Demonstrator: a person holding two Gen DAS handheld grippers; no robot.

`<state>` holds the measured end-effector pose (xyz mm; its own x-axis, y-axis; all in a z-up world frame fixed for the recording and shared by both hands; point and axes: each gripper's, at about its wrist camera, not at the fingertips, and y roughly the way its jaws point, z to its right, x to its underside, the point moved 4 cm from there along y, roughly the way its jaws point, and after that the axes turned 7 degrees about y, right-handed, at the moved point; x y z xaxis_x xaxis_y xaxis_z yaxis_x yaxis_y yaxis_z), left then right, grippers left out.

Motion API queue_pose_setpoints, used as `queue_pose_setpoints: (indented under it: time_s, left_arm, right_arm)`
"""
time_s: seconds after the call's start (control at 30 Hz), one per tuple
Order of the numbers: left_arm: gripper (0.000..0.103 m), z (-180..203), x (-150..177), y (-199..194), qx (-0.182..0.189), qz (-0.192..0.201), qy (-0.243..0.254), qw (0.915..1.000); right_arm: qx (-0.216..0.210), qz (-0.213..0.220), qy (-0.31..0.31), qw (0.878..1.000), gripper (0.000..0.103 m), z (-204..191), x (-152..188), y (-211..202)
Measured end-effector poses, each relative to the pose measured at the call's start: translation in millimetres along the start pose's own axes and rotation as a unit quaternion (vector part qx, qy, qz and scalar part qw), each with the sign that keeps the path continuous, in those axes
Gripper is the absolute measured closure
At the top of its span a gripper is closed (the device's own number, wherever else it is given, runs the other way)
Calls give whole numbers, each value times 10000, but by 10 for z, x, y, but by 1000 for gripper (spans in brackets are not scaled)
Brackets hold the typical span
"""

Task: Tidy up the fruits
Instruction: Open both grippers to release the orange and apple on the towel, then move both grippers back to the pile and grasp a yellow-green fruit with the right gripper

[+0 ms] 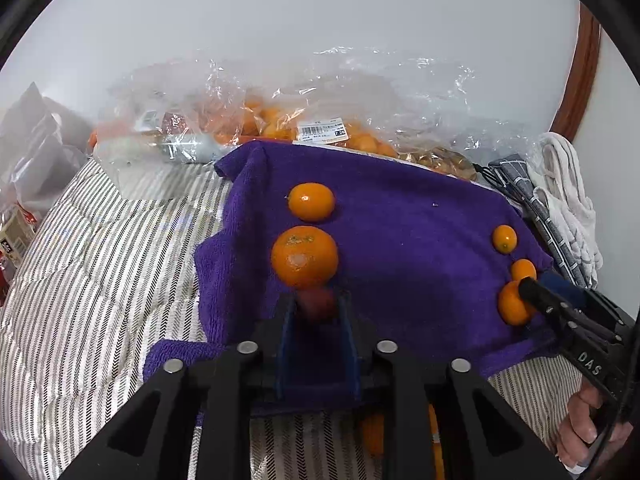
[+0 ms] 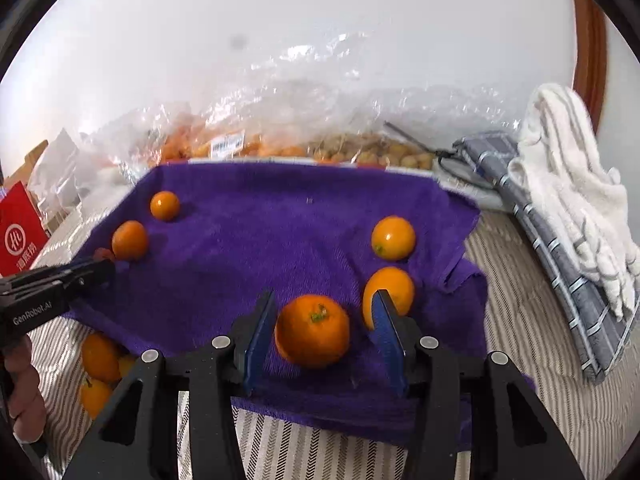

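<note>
Our left claw is narrowed around a small dark red fruit, blurred in the left wrist view, just behind the near edge of the purple towel. Right in front of that claw sits a large mandarin, and beyond it a smaller orange fruit, both near the towel's left side. The towel lies spread over a striped bed cover.

Our right claw stands wide open around a mandarin with a green stem scar, the blue pads on either side and clear of its skin. This one rests near the towel's front edge, toward the right. An oval orange fruit sits just behind the right pad, partly hidden by it, and another round one lies farther back, close to the towel's right edge.

Off the towel's front left corner, a few more oranges rest on the bed cover. Along the towel's far edge we see clear plastic bags holding more orange fruit. To the right of the towel lie a grey checked cloth and a white cloth.
</note>
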<state>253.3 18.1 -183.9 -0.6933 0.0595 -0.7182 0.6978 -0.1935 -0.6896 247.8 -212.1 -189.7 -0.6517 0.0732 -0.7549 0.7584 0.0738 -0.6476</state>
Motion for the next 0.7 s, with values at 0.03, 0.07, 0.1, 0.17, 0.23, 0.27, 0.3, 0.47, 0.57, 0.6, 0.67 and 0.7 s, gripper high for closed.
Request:
queue_pose_setpoints:
  time_s: [0.03, 0.07, 0.1, 0.17, 0.23, 0.27, 0.3, 0.47, 0.57, 0.6, 0.67, 0.7]
  left_arm:
    - [73, -7, -2, -12, 15, 26, -39, 10000]
    - [71, -13, -7, -30, 64, 56, -85, 9999]
    - [70, -15, -17, -54, 127, 103, -126, 9998]
    - [59, -16, -36, -122, 176, 289, -132, 9993]
    - [56, -15, -47, -178, 68, 486, -52, 9988]
    - [55, -7, -54, -196, 38, 520, -8, 9986]
    - [55, -1, -63, -208, 58, 515, 9, 9987]
    - [55, 31, -85, -352, 179, 724, 40, 9972]
    - [57, 8, -102, -414, -203, 876, 134, 9959]
    - [57, 3, -115, -420, -179, 850, 144, 9961]
    - [57, -20, -124, -462, -144, 879, 78, 9960]
    - [57, -29, -122, -512, -160, 953, 78, 9953]
  right_arm:
    - [16, 64, -11, 10000, 54, 4, -8, -24]
    - [40, 120, -24, 9999, 54, 12, -18, -54]
    - [57, 157, -22, 9999, 54, 19, -33, -86]
    - [-8, 208, 23, 9998, 54, 26, -63, -134]
    - [-107, 272, 110, 9995, 54, 31, -84, -166]
    - [-166, 215, 162, 9995, 54, 35, -99, -160]
    - [-204, 158, 222, 9994, 54, 46, -107, -161]
    - [-365, -113, 472, 9982, 54, 73, -116, -262]
    - [-311, -185, 449, 9983, 54, 36, -61, -350]
    - [-335, -173, 416, 9984, 54, 7, -26, -402]
    - [-443, -140, 368, 9982, 54, -60, 59, -503]
    - [-475, -146, 345, 9982, 56, -95, 102, -540]
